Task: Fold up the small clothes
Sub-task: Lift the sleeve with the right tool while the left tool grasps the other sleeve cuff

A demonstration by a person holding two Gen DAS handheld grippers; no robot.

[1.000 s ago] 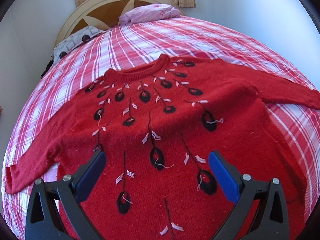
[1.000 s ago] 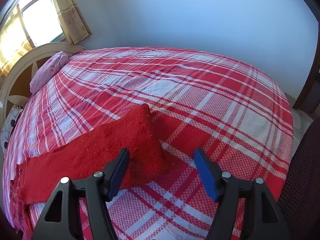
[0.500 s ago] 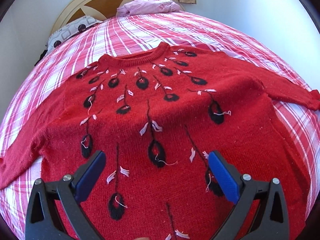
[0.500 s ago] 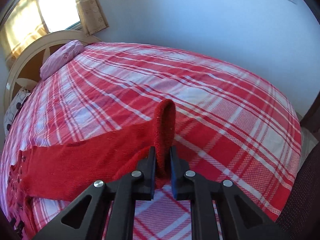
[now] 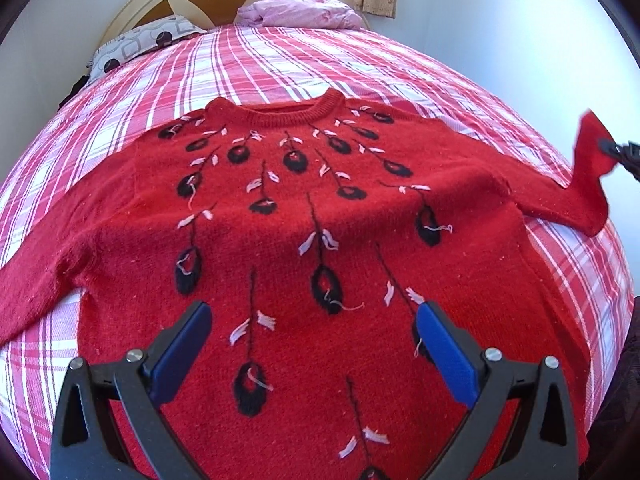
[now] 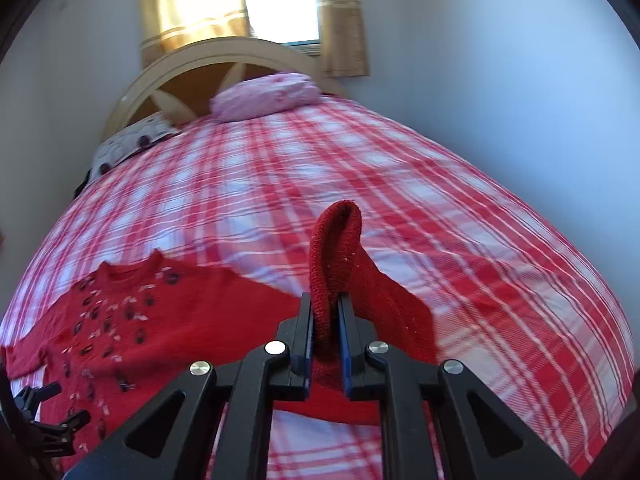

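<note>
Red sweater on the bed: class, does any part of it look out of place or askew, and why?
Yes. The red sweater lies flat on the plaid bedspread, but its right sleeve cuff stands up off the bed, pinched in the shut right gripper. Loose white threads dangle from the embroidery. The left gripper hangs open above the hem.

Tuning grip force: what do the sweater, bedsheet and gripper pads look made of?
Sweater: red knit, probably wool or acrylic; matte, fuzzy, ribbed collar, loose yarn ends. Bedsheet: thin woven plaid, likely cotton; matte. Pads on the left gripper: smooth blue, maybe rubber or plastic; slight sheen.
</note>
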